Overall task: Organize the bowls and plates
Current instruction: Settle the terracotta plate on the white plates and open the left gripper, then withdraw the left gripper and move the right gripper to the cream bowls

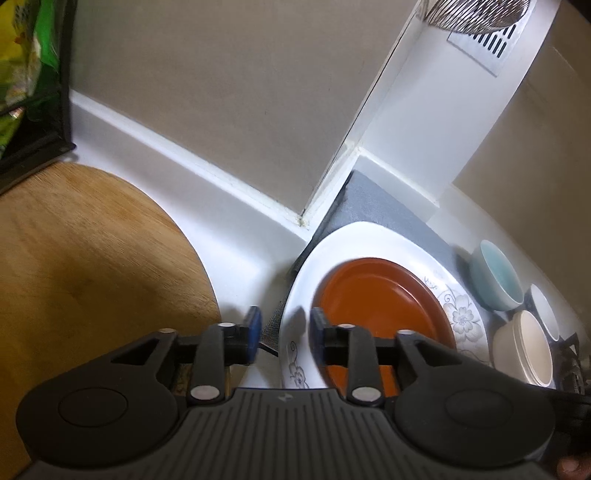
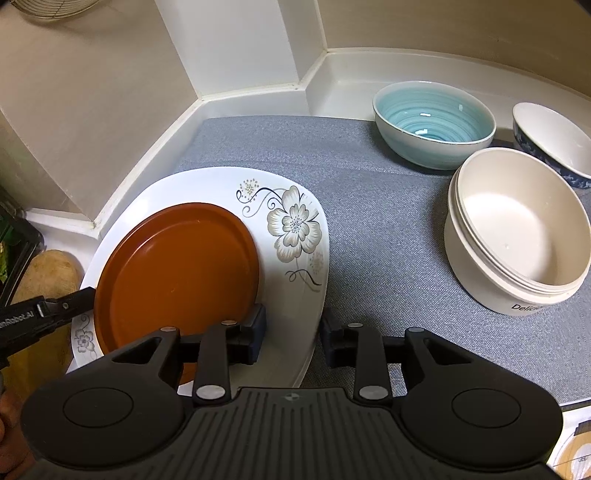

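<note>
An orange plate (image 2: 177, 273) lies on a white square plate with flower prints (image 2: 295, 225), on a grey mat. In the left wrist view my left gripper (image 1: 285, 330) is open, and its blue pads straddle the white plate's (image 1: 354, 243) left rim without pressing it; the orange plate (image 1: 380, 295) lies just right of it. My right gripper (image 2: 291, 328) is open too. One of its pads is over the white plate, the other past its right rim above the mat. A teal bowl (image 2: 434, 122), a cream bowl (image 2: 517, 229) and a white bowl with a blue outside (image 2: 554, 140) stand to the right.
The grey mat (image 2: 369, 221) fills a corner of a white counter beside a white column (image 1: 424, 122). A round wooden board (image 1: 92, 258) lies left of the plates, with a black rack of green packets (image 1: 33, 92) behind it. A wire basket (image 1: 476, 14) hangs above.
</note>
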{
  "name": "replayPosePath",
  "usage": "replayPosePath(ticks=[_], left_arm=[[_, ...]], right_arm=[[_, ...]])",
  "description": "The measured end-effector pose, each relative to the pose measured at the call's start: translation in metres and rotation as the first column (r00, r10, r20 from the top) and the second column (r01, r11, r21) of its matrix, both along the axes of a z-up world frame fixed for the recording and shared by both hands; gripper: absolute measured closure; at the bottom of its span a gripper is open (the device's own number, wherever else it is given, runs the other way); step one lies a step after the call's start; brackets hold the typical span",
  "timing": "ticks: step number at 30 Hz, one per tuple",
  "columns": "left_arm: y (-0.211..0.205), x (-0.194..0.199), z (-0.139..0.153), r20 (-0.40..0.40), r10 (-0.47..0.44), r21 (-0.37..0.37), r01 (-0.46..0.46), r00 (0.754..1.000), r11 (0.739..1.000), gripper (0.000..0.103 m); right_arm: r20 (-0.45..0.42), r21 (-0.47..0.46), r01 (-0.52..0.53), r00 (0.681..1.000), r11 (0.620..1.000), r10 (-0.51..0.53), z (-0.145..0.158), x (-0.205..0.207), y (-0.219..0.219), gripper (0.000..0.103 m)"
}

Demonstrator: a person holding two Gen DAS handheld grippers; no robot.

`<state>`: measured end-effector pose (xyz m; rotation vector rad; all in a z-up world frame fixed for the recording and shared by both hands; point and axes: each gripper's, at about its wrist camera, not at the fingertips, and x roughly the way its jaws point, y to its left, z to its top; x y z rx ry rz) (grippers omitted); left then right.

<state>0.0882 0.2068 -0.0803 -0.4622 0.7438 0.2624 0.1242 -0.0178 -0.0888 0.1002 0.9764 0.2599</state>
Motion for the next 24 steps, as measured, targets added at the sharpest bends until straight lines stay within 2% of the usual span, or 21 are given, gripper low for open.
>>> replayPosePath(ticks=[5,9,15,24], left_arm=[[-0.013,-0.014,0.012,0.022,0.023,0.050,-0.024,1.000,0.998,0.061],[-0.028,-0.024,0.022,0.041,0.021,0.083,-0.024,0.999,0.996,0.060],[-0.064,-0.035,0.034,0.070,-0.059,0.127,0.050,0.996,0.991,0.057],[-0.124,-0.042,0.034,0.049,-0.184,0.163,0.174,0.982,0.971,0.056]], right_arm=[[0.028,0.016,0.011,1.000,1.000,-0.011,0.009,-0.005,-0.015,0.068],[0.069,0.020,0.007,0.998,1.000,-0.008,0.020,-0.015,-0.031,0.068],[0.143,0.018,-0.008,0.990,1.000,0.005,0.040,-0.040,-0.054,0.068],[0.169,0.050,0.017,0.985,0.999,-0.025,0.052,-0.053,-0.095,0.068]])
